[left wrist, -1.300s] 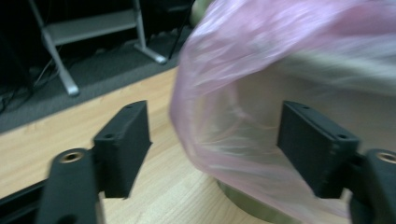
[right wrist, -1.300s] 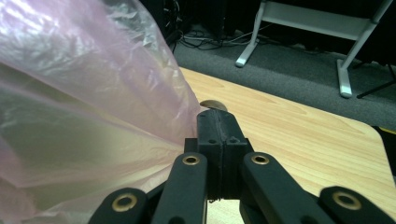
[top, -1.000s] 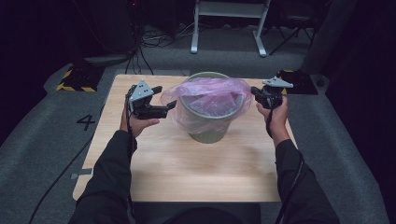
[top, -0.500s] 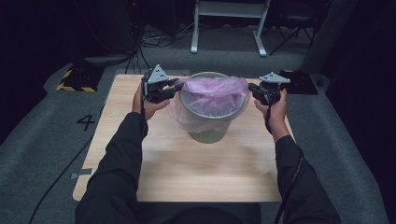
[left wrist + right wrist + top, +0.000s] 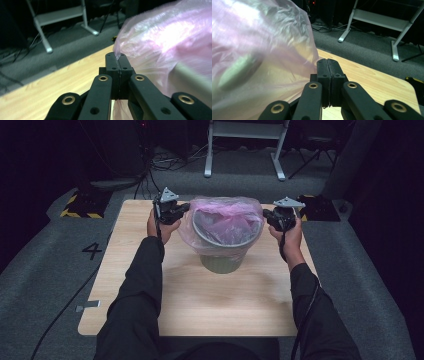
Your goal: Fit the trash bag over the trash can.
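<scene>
The pink bag (image 5: 226, 220) lines the grey bin (image 5: 222, 257) at mid-tabletop (image 5: 150, 295). Left of the bin, the left claw (image 5: 117, 56) has just been closing and now pinches the bag's edge; right of it, the right claw (image 5: 327, 62) is clenched on film too. The rim looks partly draped (the near side probably needs pulling down).

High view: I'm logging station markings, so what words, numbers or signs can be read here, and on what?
"4": a dark numeral on the grey floor mat, left of the wooden table.
Nothing readable on the bin, the pink bag or either gripper.
</scene>
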{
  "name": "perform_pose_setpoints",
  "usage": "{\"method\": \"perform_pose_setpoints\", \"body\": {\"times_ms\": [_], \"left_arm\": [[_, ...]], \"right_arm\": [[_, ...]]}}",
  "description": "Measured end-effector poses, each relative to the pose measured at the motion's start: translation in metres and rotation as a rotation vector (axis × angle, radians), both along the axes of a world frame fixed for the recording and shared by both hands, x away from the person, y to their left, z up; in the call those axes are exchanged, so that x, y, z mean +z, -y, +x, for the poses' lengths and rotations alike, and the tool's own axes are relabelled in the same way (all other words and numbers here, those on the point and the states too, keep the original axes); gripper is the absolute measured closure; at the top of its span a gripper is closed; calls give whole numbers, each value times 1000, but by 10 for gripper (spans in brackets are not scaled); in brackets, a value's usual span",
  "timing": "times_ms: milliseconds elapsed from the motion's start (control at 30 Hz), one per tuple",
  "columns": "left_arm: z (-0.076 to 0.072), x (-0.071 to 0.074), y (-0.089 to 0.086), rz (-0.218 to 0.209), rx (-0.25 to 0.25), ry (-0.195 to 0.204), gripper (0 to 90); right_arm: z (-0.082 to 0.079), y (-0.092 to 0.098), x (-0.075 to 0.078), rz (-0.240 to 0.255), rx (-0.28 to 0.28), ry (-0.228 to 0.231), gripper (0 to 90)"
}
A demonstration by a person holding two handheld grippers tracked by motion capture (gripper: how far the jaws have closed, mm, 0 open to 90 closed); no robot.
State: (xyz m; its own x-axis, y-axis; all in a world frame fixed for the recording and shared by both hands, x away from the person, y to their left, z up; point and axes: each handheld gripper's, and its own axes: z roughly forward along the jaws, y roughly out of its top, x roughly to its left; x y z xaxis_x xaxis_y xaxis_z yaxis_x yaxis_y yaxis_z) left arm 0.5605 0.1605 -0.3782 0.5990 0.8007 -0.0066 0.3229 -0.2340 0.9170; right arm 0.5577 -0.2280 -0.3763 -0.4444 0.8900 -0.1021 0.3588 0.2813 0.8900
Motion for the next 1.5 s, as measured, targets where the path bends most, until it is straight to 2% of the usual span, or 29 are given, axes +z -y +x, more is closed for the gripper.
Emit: {"method": "perform_pose_setpoints", "body": {"times_ms": [67, 333, 400, 467, 700, 800, 867, 1067, 1100, 1133, 1200, 1233, 1267, 1367, 1433, 1500], "left_arm": [[3, -5, 3, -4, 3, 0, 900], [10, -22, 18, -6, -34, -61, 900], [9, -26, 18, -1, -35, -72, 900], [9, -32, 18, -2, -38, -100, 900], [5, -46, 16, -4, -47, -138, 900], [2, -52, 11, -1, -41, -136, 900], [-1, -55, 7, -24, -35, -128, 900], [-13, -55, -3, -30, -19, -92, 893], [-16, -54, -6, -31, 4, -79, 842], [-18, -53, -8, -40, 14, -71, 758], [-24, -49, -15, -38, 26, -46, 650], [-28, -46, -20, -35, 60, -37, 578], [-31, -43, -25, -43, 68, -36, 461], [-39, -36, -39, -75, 84, -12, 357], [-45, -29, -50, -100, 93, 4, 330], [-53, -23, -57, -92, 76, 24, 306]], "right_arm": [[4, -2, -3, 12, 8, -25, 889], [16, -11, -18, 42, 49, -120, 899], [17, -11, -21, 54, 64, -137, 899], [17, -12, -25, 57, 75, -156, 899], [16, -13, -38, 65, 99, -206, 899], [13, -11, -47, 69, 107, -222, 898], [11, -9, -50, 76, 105, -223, 896], [6, -3, -52, 71, 98, -205, 856], [5, -2, -51, 70, 100, -194, 828], [3, 0, -50, 71, 104, -171, 787], [-1, 4, -46, 49, 84, -152, 760], [-3, 6, -44, 46, 86, -143, 732], [-6, 11, -41, 47, 92, -124, 689], [-11, 19, -35, 54, 113, -104, 603], [-15, 24, -30, 61, 149, -97, 541], [-22, 29, -26, 74, 194, -102, 473]]}}
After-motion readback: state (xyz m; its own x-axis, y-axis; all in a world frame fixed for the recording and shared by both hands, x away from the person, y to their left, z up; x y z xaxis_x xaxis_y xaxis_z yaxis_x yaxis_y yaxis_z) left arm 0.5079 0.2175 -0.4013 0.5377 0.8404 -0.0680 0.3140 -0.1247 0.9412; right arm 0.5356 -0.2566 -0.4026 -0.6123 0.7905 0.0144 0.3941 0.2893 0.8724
